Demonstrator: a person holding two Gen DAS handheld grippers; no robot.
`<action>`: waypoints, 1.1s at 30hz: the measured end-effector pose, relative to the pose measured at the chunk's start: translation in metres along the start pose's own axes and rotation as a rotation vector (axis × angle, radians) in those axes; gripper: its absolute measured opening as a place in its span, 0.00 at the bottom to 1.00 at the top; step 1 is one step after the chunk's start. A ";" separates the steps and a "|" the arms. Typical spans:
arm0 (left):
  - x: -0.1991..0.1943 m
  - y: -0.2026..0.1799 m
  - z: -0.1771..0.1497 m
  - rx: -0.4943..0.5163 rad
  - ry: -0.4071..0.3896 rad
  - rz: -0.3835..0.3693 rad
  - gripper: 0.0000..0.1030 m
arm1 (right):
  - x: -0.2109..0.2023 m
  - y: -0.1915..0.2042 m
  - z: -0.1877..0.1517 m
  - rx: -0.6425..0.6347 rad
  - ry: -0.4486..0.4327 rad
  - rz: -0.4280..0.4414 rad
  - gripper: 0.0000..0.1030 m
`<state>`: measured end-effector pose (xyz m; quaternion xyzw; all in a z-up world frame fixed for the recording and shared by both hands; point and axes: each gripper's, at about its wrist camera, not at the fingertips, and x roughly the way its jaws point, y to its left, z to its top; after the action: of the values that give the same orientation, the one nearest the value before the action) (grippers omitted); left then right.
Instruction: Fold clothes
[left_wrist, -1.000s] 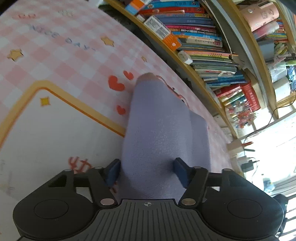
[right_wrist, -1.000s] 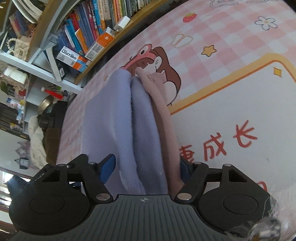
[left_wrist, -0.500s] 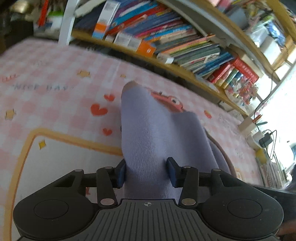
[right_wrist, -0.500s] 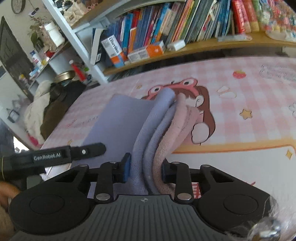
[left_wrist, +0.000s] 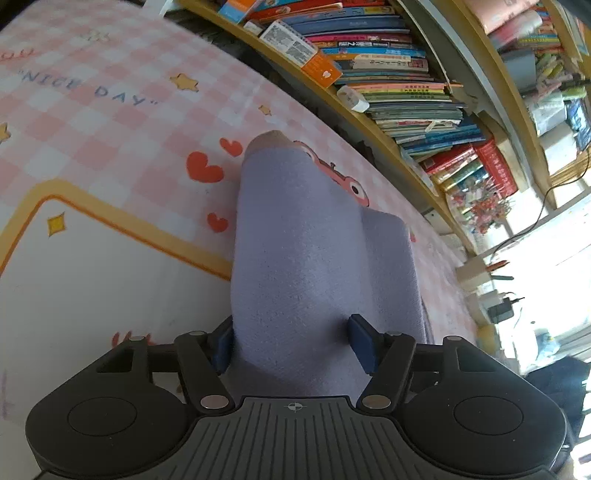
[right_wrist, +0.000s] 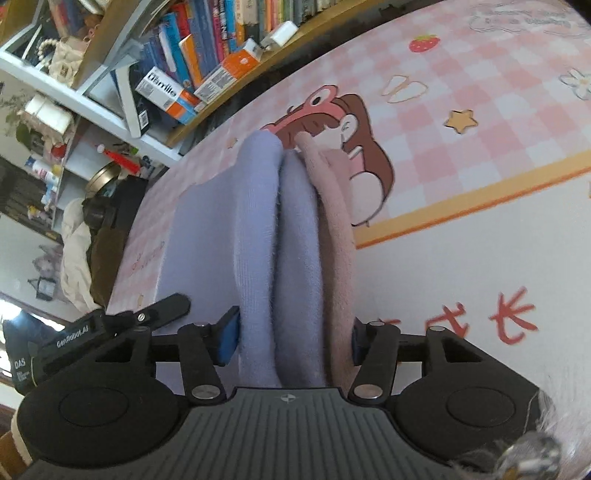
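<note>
A folded lavender garment (left_wrist: 295, 240) lies stretched out over the pink checked play mat (left_wrist: 92, 277). Its near end rises as a ridge between the fingers of my left gripper (left_wrist: 293, 343). Both blue pads touch the cloth while the jaws are opening. In the right wrist view the garment (right_wrist: 258, 221) stands in upright folds, with a dusty pink layer (right_wrist: 334, 221) on the right side. My right gripper (right_wrist: 291, 339) has these layers filling the gap between its pads, and its jaws are opening too.
A low wooden bookshelf (left_wrist: 388, 74) packed with books runs along the mat's far edge. White shelves (right_wrist: 92, 92) with boxes and bottles stand at the left. A black labelled bar (right_wrist: 110, 328) of the other tool lies by the garment's left edge.
Half a second ago both pairs of jaws had squeezed narrower on the cloth and both views had rolled level. Now the jaws are wider again and the views tilt as before.
</note>
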<state>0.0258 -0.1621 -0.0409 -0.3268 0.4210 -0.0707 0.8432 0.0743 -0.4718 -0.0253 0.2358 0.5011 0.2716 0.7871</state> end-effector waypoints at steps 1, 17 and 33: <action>0.001 -0.004 -0.001 0.015 -0.005 0.015 0.58 | 0.003 0.003 0.001 -0.016 0.004 -0.004 0.46; -0.044 -0.042 -0.009 0.155 -0.146 0.008 0.41 | -0.036 0.049 -0.014 -0.276 -0.174 -0.023 0.29; -0.059 -0.044 -0.023 0.151 -0.170 0.034 0.41 | -0.040 0.053 -0.023 -0.270 -0.153 -0.001 0.29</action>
<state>-0.0226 -0.1842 0.0152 -0.2598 0.3468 -0.0600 0.8993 0.0289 -0.4567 0.0258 0.1474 0.3987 0.3176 0.8476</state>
